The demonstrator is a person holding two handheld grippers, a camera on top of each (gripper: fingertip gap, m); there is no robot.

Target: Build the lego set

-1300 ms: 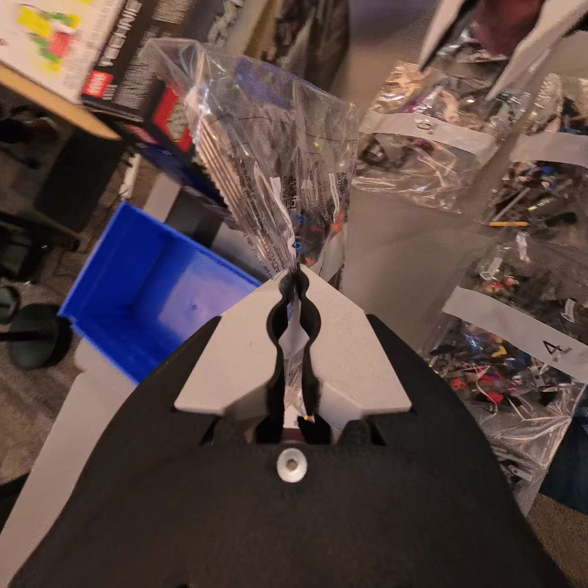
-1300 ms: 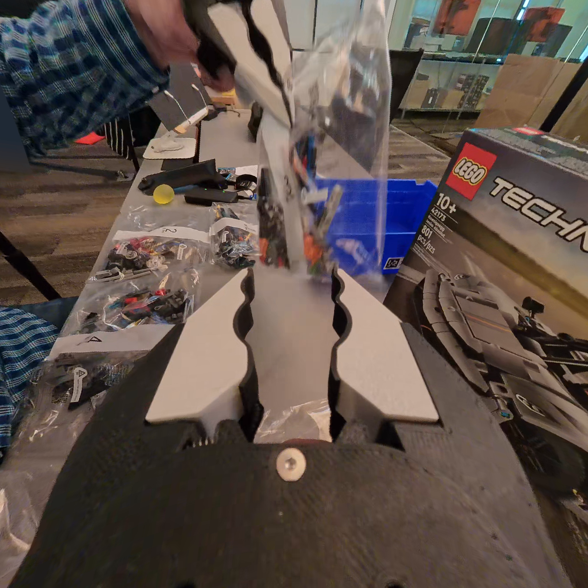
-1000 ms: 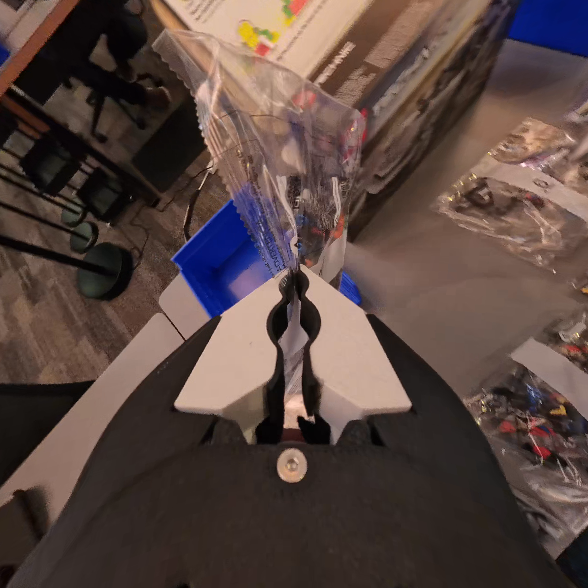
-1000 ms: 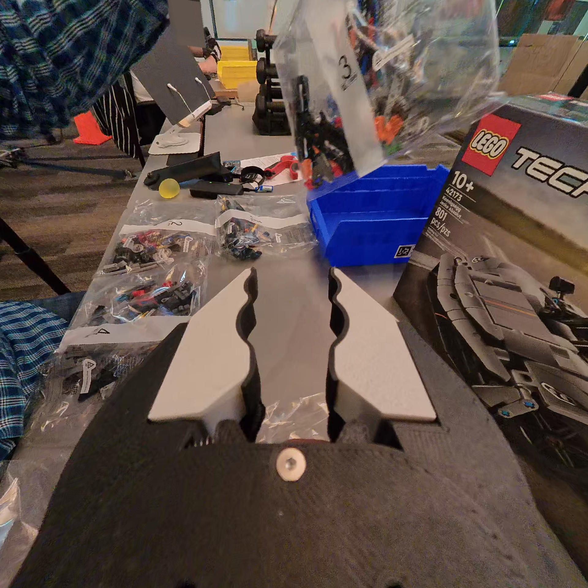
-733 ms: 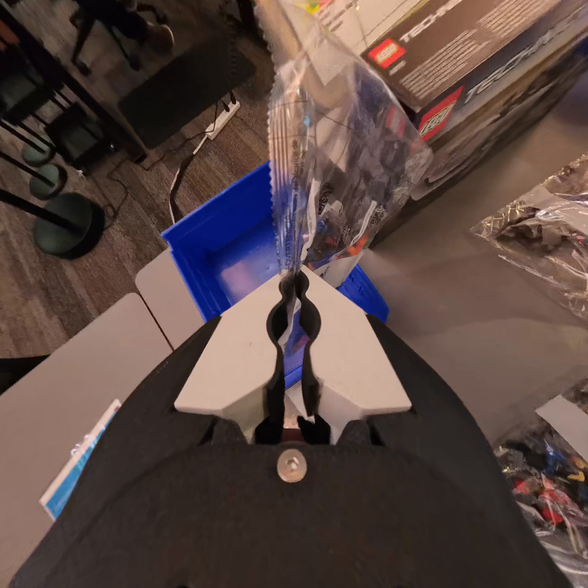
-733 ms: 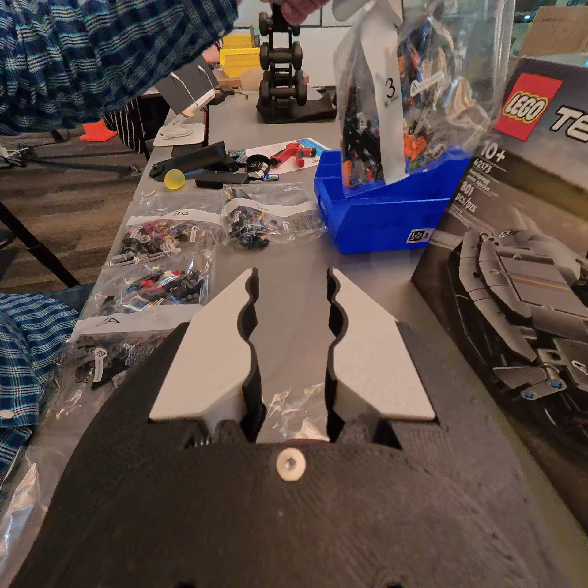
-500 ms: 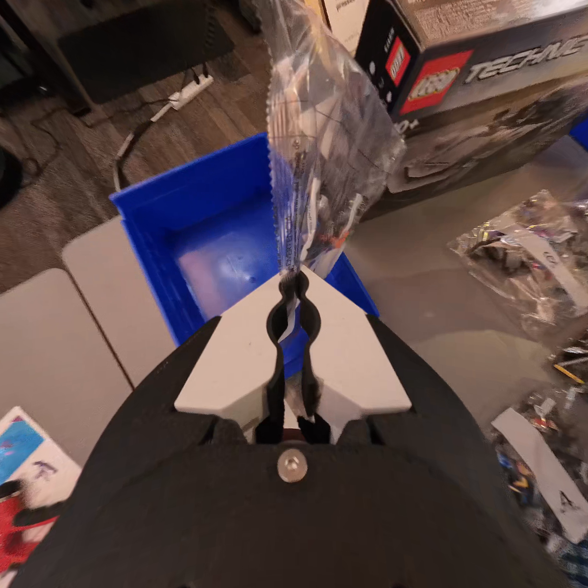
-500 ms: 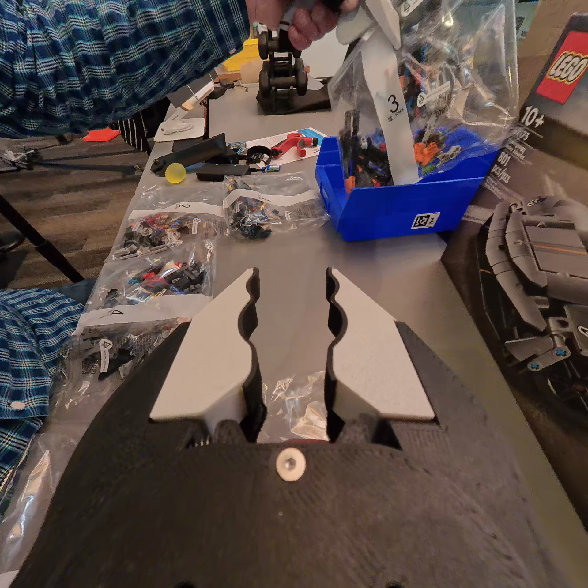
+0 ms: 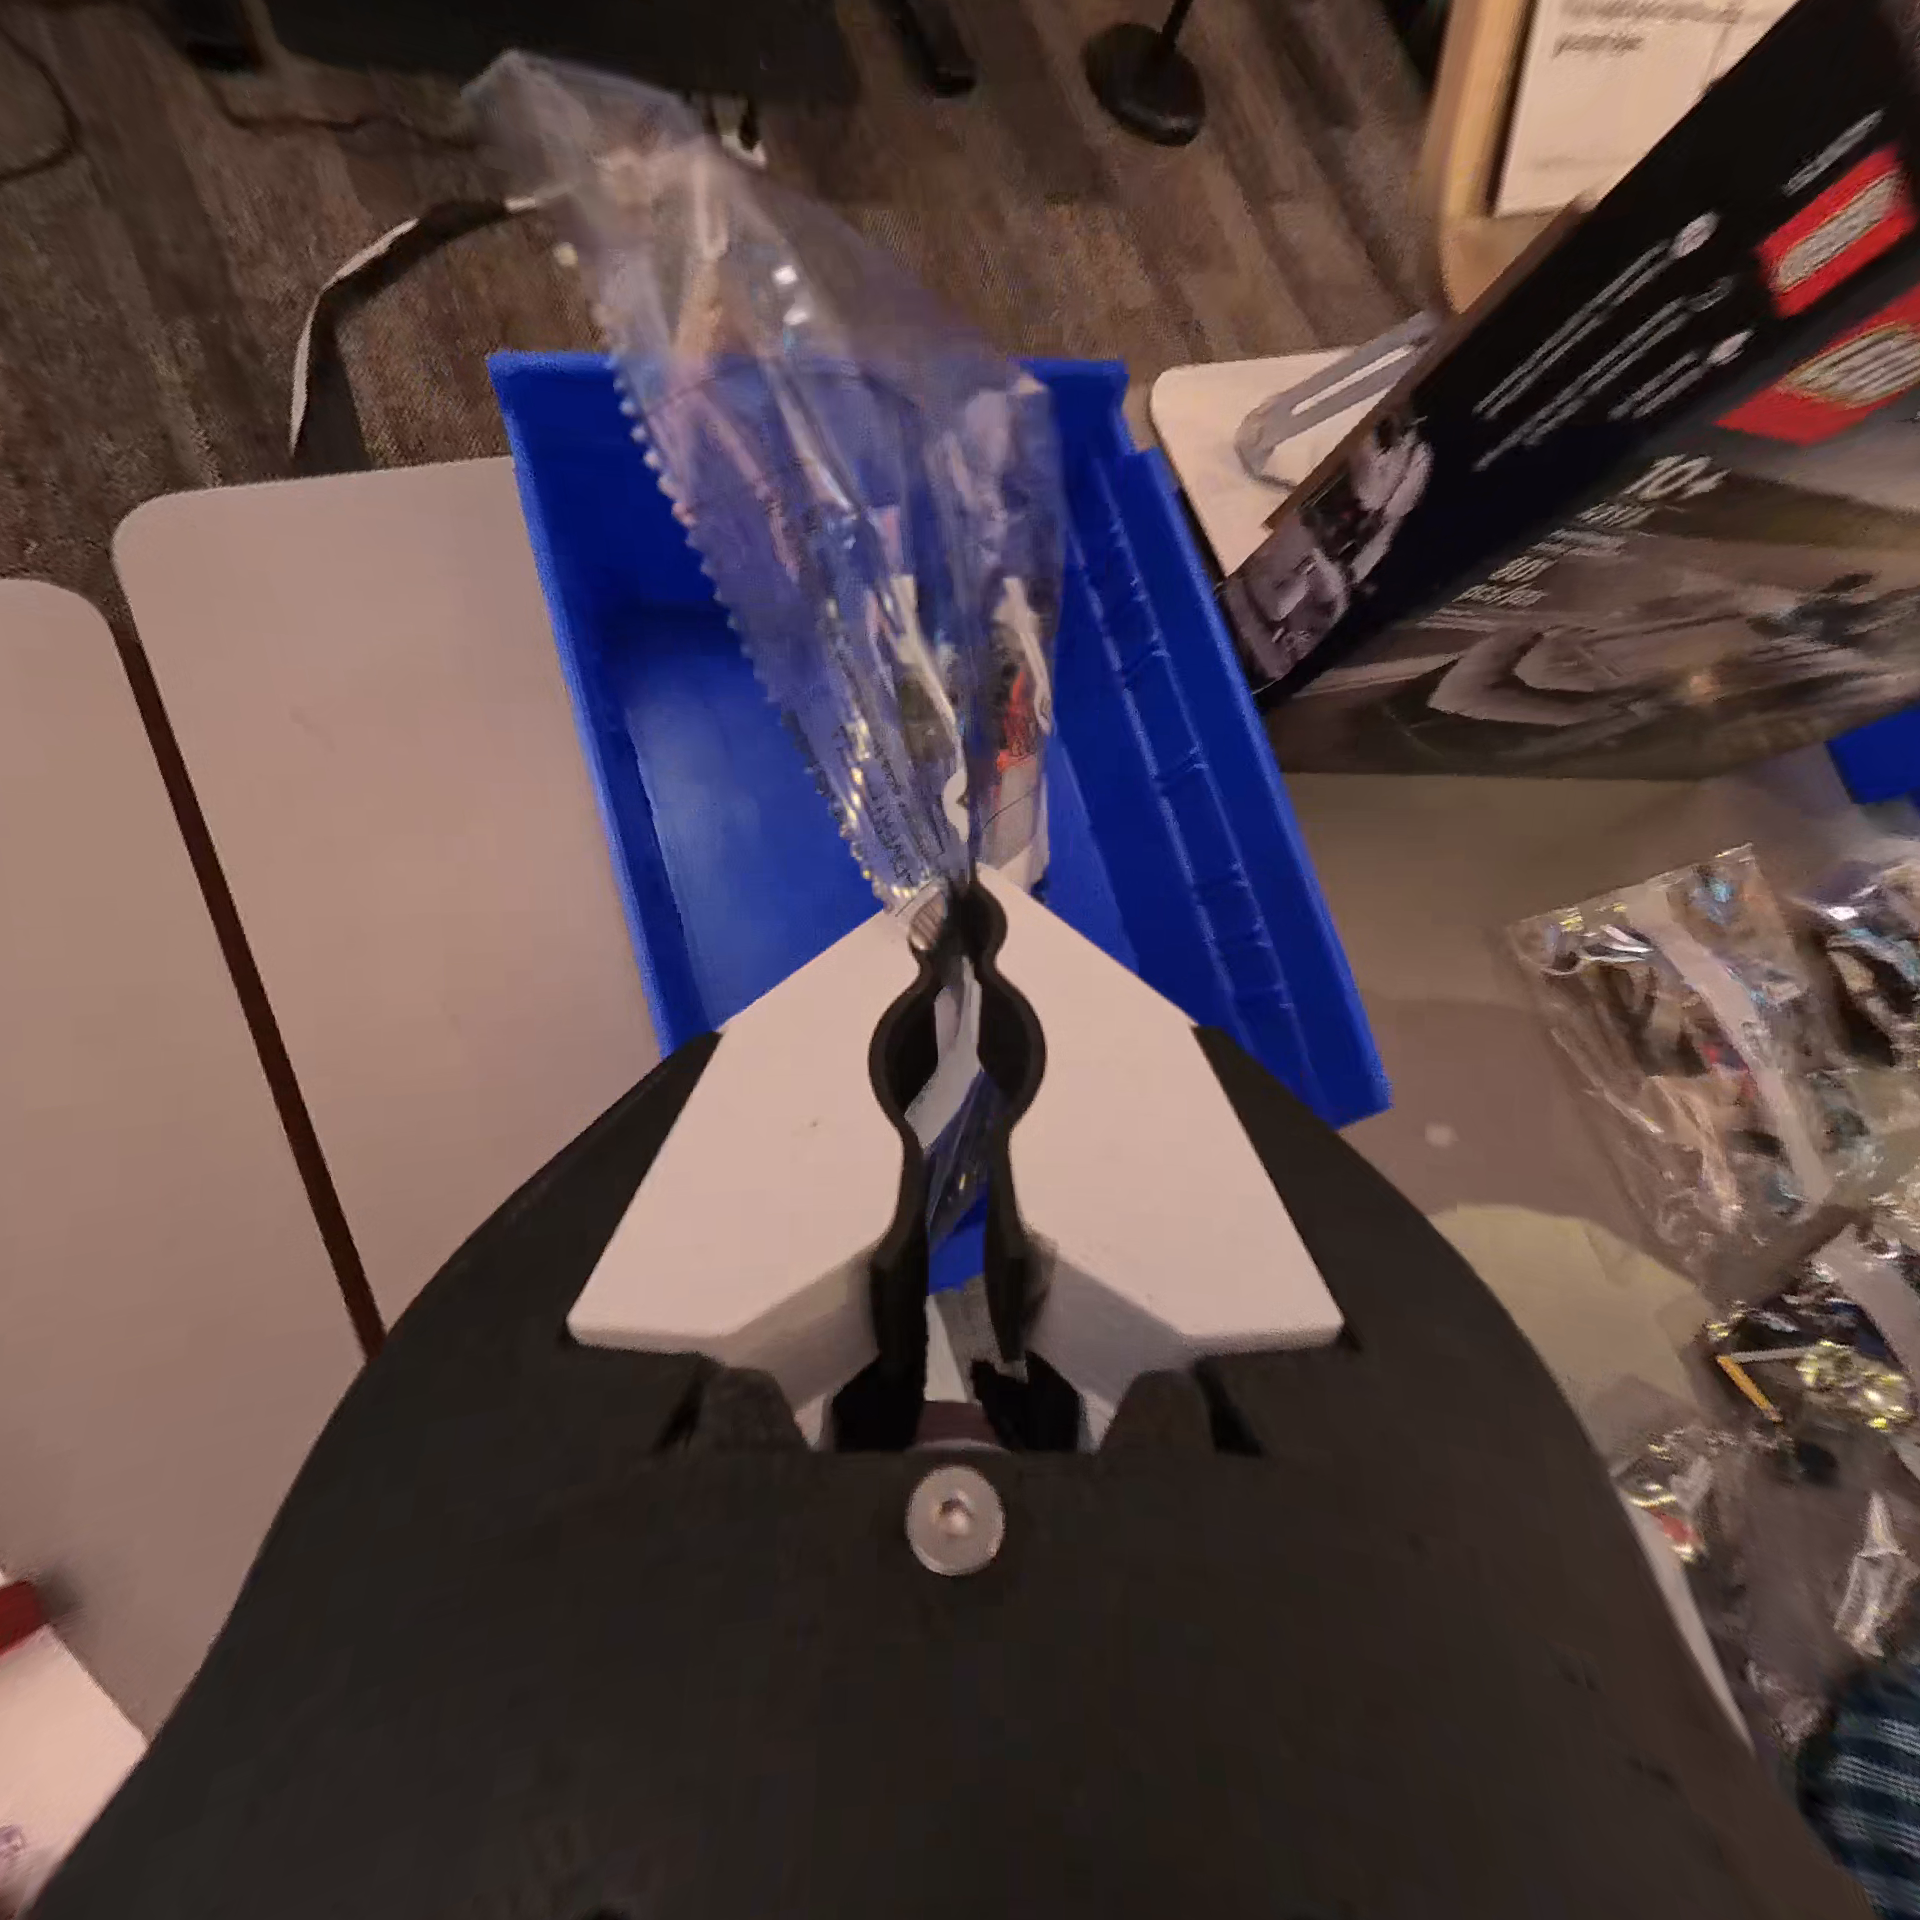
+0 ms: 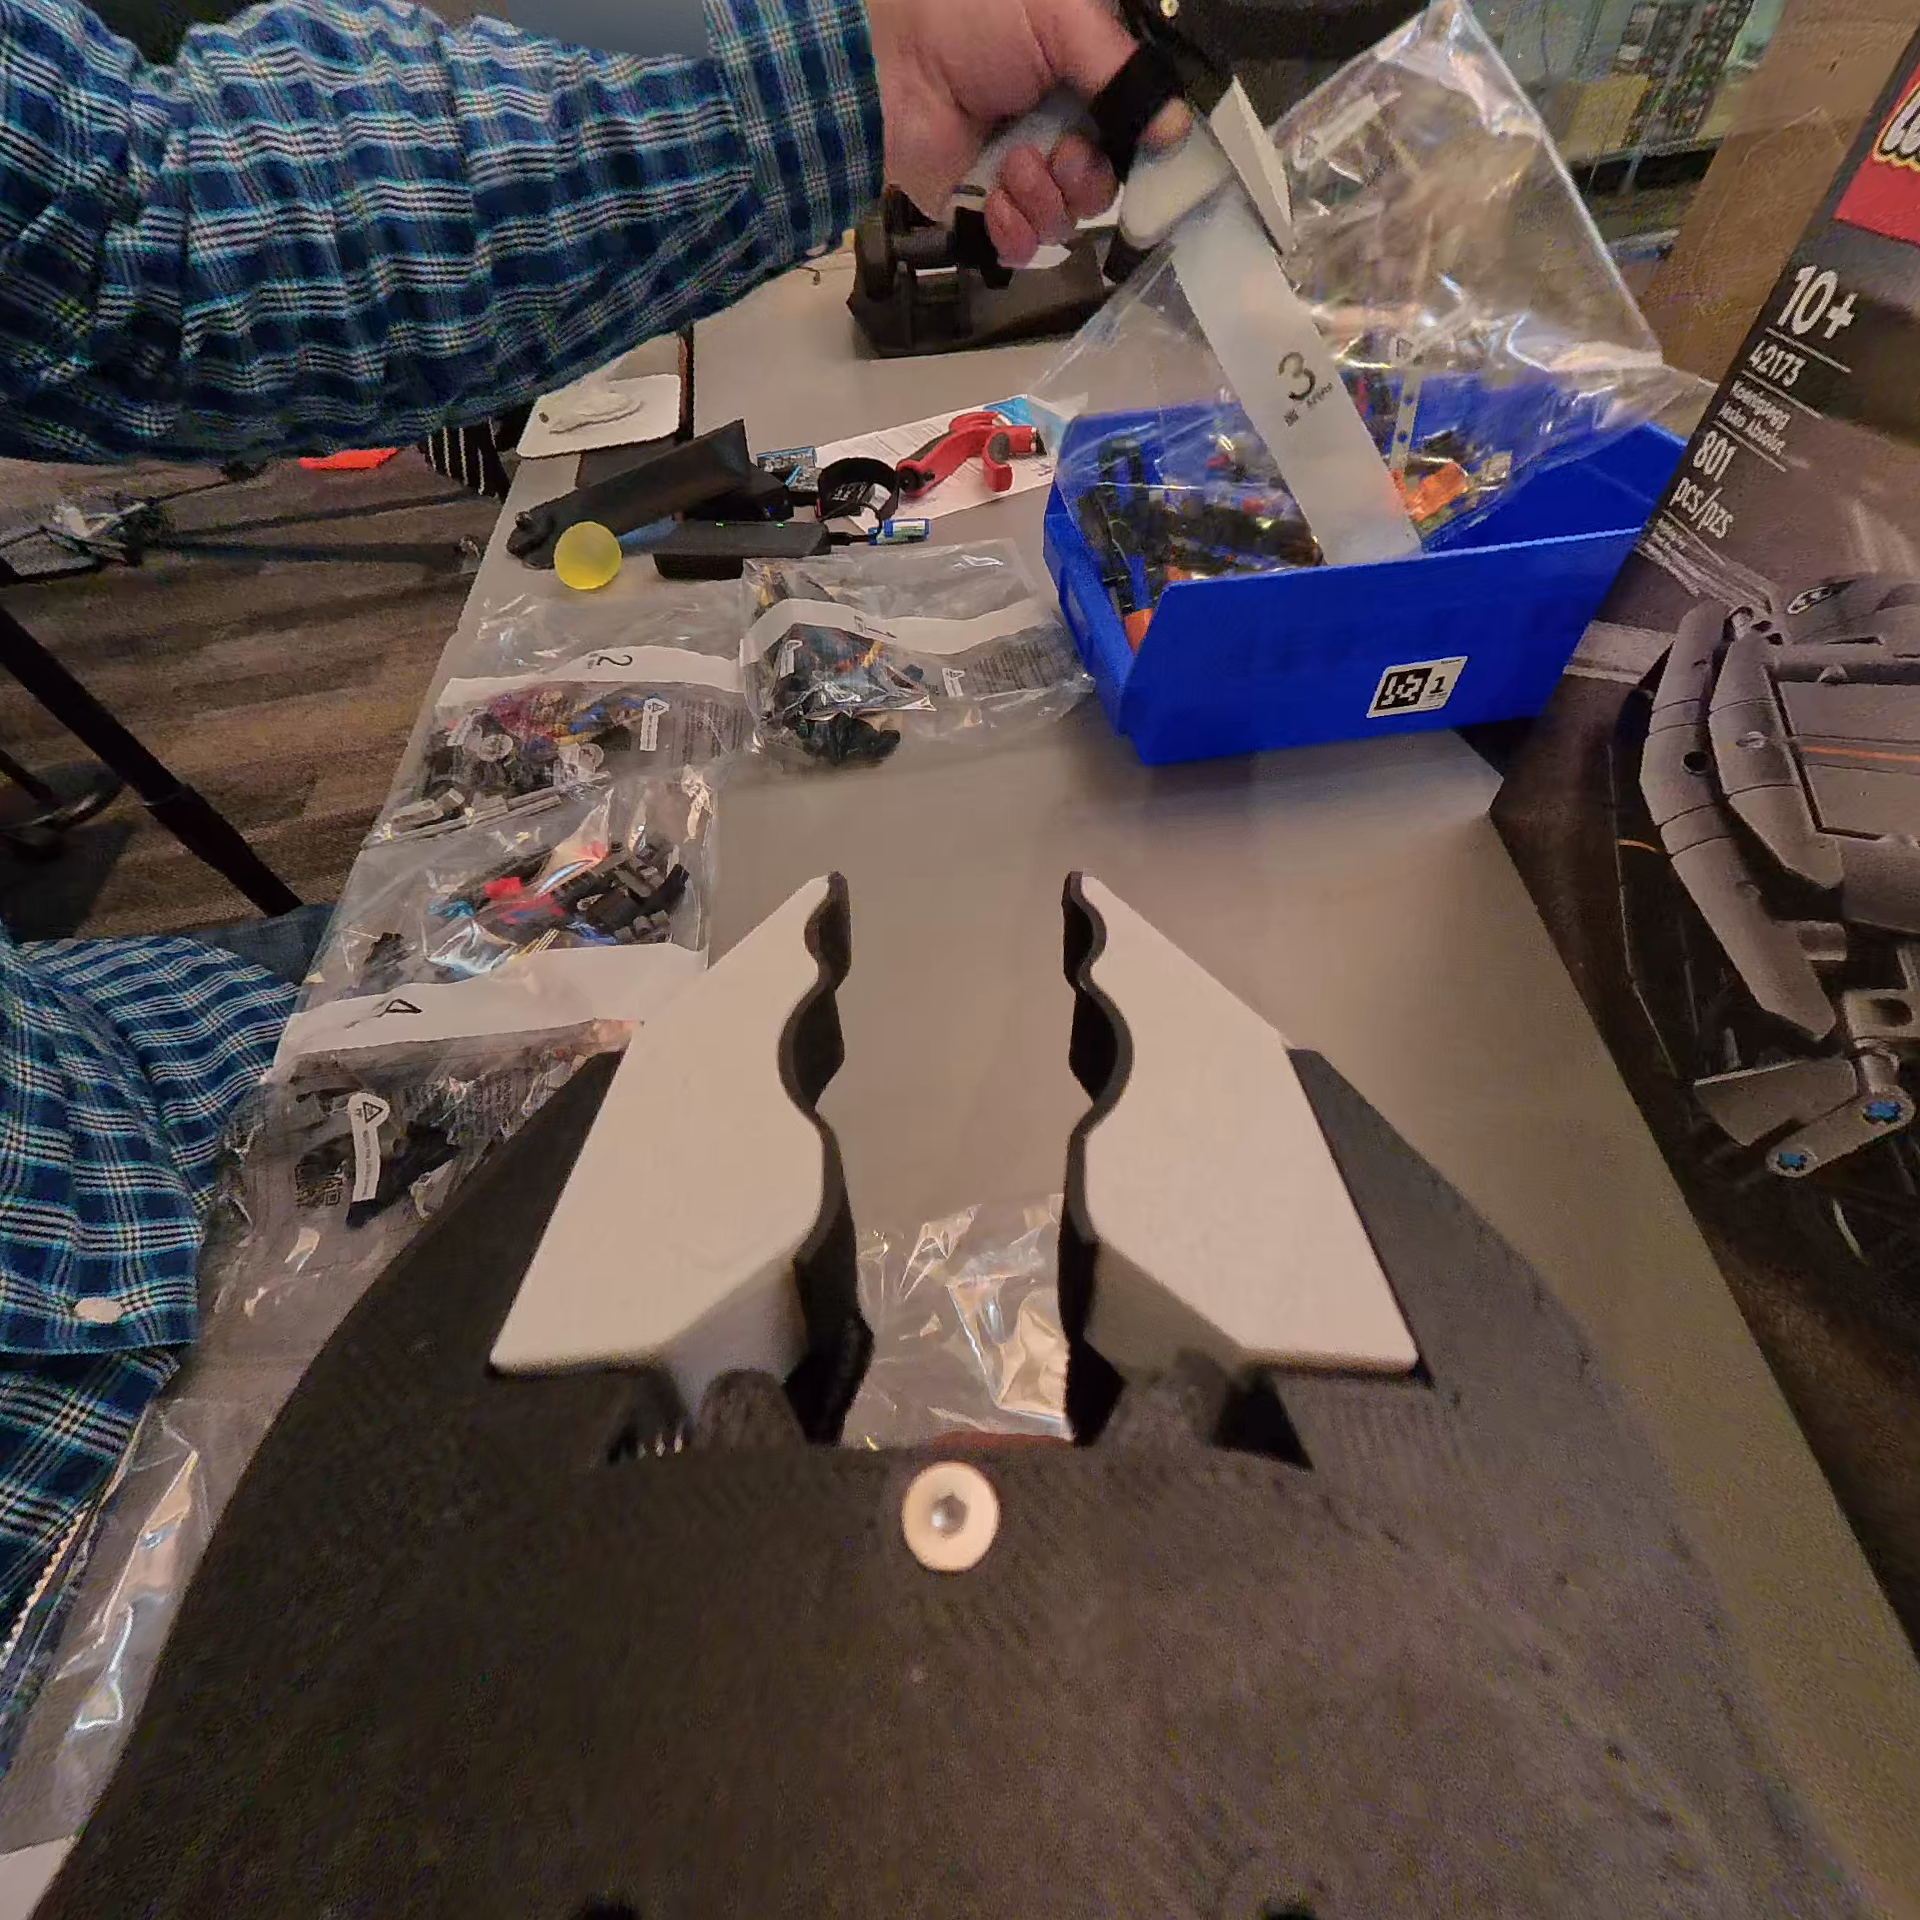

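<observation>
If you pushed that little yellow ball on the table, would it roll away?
Probably yes. The yellow ball looks round and smooth, and the grey table under it looks flat and hard, so a nudge would likely set it rolling. It may not go far one way: the dark pouch lies right beside it and would likely stop it. It looks small, so probably light.

Clear parts bag (image 10: 1392,343) hanging upright, bottom inside blue bin (image 10: 1351,655)

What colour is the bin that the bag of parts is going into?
Blue bin; clearest in the right wrist view.
</observation>
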